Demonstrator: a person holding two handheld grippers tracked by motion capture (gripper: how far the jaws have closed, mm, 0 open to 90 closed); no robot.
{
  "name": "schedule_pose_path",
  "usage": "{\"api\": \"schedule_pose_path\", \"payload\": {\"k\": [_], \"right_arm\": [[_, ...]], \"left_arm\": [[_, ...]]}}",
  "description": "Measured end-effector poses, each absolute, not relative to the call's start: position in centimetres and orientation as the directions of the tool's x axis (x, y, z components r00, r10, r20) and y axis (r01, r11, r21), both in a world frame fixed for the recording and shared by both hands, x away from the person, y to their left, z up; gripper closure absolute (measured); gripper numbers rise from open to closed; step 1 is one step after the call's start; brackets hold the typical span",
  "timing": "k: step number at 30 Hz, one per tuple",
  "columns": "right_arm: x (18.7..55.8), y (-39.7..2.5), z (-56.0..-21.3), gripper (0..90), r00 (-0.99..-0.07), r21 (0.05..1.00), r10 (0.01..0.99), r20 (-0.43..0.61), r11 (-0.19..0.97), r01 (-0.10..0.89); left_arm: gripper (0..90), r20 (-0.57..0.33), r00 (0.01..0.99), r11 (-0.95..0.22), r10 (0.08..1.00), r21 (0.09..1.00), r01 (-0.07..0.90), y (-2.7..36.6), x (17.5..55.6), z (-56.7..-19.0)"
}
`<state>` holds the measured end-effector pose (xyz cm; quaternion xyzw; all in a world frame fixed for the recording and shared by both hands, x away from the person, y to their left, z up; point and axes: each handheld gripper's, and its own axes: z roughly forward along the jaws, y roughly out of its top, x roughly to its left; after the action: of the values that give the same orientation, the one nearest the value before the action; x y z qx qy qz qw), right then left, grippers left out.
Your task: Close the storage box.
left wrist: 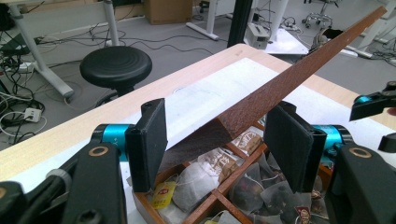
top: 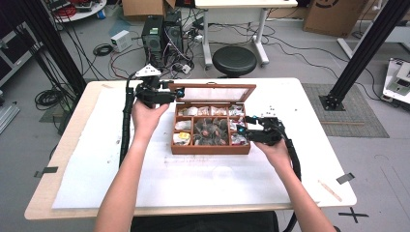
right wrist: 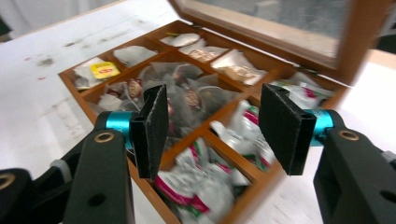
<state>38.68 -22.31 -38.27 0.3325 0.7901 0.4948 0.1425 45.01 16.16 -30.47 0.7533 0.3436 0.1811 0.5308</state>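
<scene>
From the high view, the tea box (top: 211, 148) sits mid-table (top: 309, 159); clear table surrounds it.

Left gripper view: my left tongs (left wrist: 215, 140) gape around the lid (left wrist: 285, 81) edge, not gripping; it could drop.

Right gripper view: my right tongs (right wrist: 212, 126) hang released over tea bags (right wrist: 205, 186), risking snagging dividers.

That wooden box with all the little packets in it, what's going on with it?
A person at a white table works on a wooden tea box with a two-jaw gripper in each hand. The left gripper is at the corner of the glass-paned lid, jaws open on either side of its edge; the lid stands raised. The right gripper, also open, hovers over the compartments on the box's right side, above tea bags in red and white wrappers. Nothing is gripped.
</scene>
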Motion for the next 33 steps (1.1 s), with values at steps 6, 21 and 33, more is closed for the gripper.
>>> {"api": "schedule_pose_path", "payload": {"k": [6,21,33], "right_arm": [[39.9,-20.6,-38.5,54.9,-0.768,0.864,0.625,0.141,0.3,0.403],[41.7,-16.9,-38.9,59.6,-0.763,0.797,0.617,0.19,0.357,0.488],[42.7,-14.6,-39.6,65.0,-0.724,0.736,0.655,0.217,0.377,0.562]], "left_arm": [[39.6,-0.089,0.701,-0.207,0.707,0.923,0.325,16.2,45.0,-30.5],[39.5,-0.089,0.701,-0.206,0.707,0.923,0.326,16.2,45.0,-30.5],[39.6,-0.096,0.701,-0.199,0.706,0.924,0.327,16.1,45.0,-30.6]]}}
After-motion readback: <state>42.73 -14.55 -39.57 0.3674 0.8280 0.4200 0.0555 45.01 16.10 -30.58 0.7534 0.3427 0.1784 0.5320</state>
